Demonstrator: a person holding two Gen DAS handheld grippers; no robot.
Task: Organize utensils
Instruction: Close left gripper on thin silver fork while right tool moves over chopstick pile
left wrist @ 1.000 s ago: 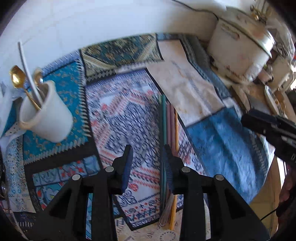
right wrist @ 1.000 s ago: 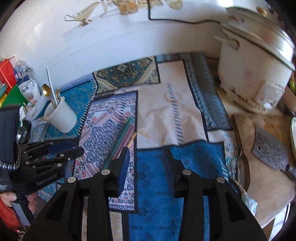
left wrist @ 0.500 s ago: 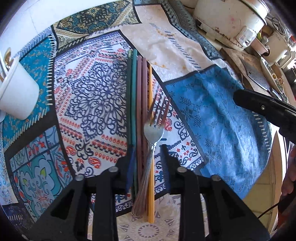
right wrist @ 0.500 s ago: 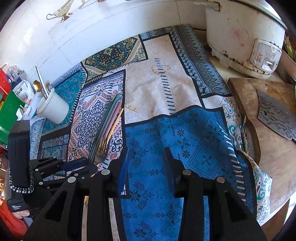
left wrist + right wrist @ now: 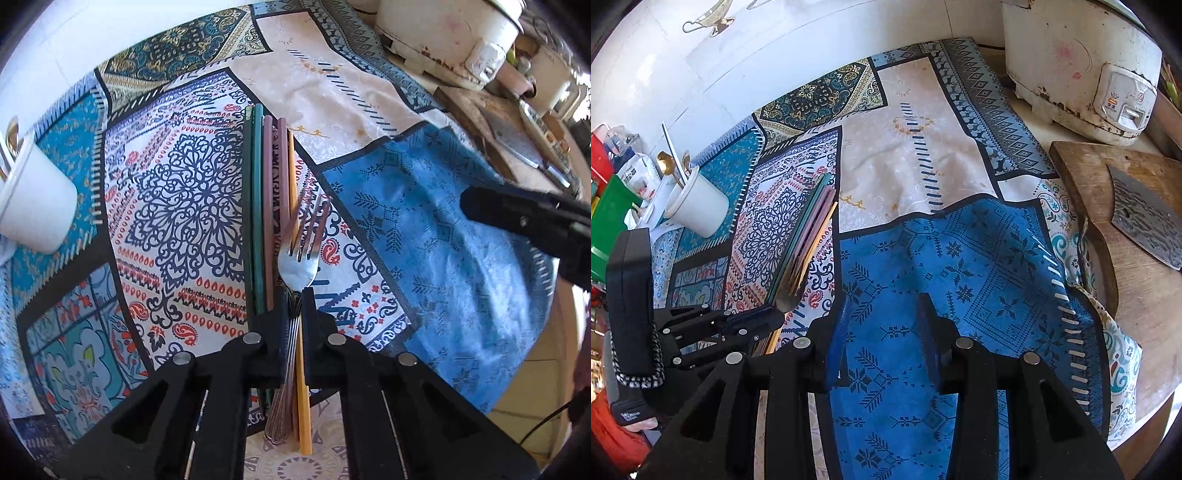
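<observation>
A steel fork (image 5: 300,258) lies on a row of coloured chopsticks (image 5: 258,206) (green, pink, yellow) on the patterned cloth. My left gripper (image 5: 294,295) is down over them, its jaws closed on the fork's neck. The same fork (image 5: 786,295) and left gripper (image 5: 753,319) show in the right wrist view. A white mug (image 5: 696,206) holding gold spoons stands at the far left; it also shows in the left wrist view (image 5: 33,206). My right gripper (image 5: 882,321) is open and empty over the blue cloth patch.
A white rice cooker (image 5: 1078,62) stands at the back right. A wooden cutting board (image 5: 1137,236) with a cleaver (image 5: 1145,218) lies to the right. Boxes and a green packet (image 5: 609,218) crowd the far left.
My left gripper has dropped from above the cloth down onto the chopsticks and fork, and its jaws have closed from wide open onto the fork. The right gripper has shifted only a little.
</observation>
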